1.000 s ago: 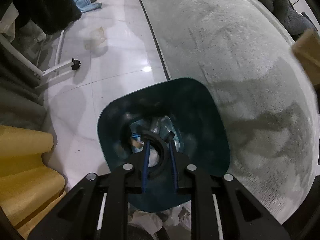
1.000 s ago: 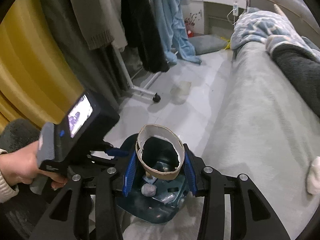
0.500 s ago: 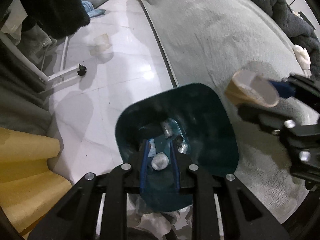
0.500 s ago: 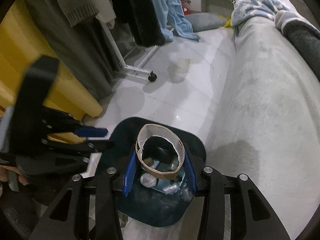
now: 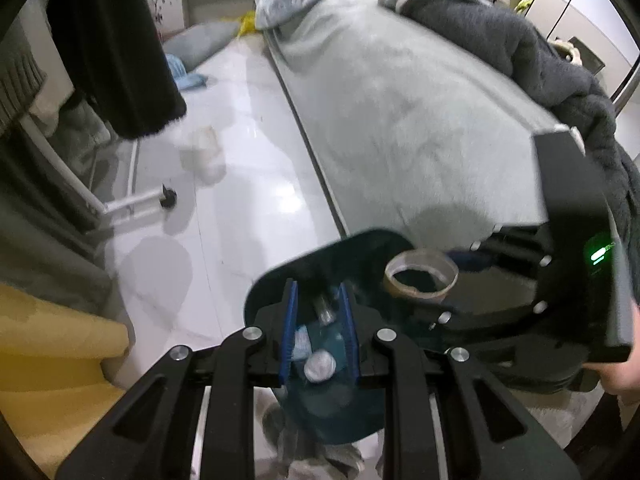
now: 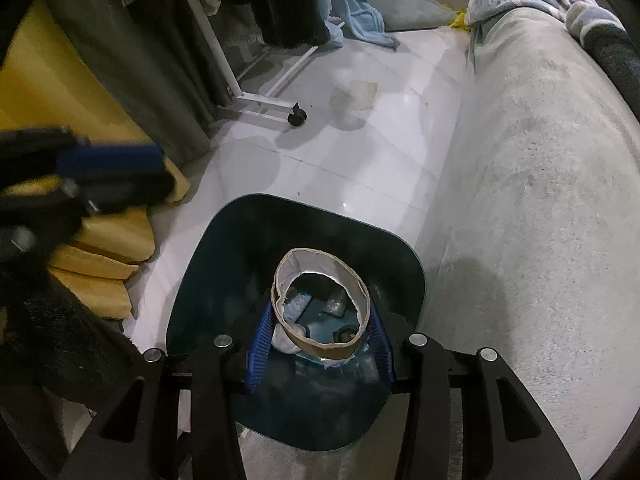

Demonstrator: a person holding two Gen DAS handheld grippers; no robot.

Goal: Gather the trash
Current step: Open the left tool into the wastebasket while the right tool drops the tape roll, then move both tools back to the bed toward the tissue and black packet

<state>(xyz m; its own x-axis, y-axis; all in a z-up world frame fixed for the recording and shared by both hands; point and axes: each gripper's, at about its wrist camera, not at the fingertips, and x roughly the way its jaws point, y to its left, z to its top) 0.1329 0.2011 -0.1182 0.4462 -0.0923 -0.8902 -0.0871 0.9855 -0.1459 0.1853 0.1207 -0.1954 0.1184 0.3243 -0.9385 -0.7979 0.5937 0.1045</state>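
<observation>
Right wrist view: right gripper (image 6: 320,344) clamps cardboard ring (image 6: 320,300) above dark bin (image 6: 224,248); left gripper (image 5: 318,330) parted, grasping nothing.

The bin (image 6: 208,280) is dark teal. The tape roll (image 6: 320,344) is brown cardboard, white inside. Gripper pads (image 6: 258,344) are blue. The floor (image 6: 360,152) is glossy white, the bedcover (image 6: 540,200) pale grey, the curtain (image 6: 48,92) yellow.

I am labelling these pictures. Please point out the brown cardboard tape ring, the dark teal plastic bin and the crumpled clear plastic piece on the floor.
brown cardboard tape ring (image 6: 320,304), right wrist view, inner white wall.
dark teal plastic bin (image 6: 224,264), right wrist view, inside left wall.
crumpled clear plastic piece (image 6: 354,98), right wrist view, its middle.
</observation>
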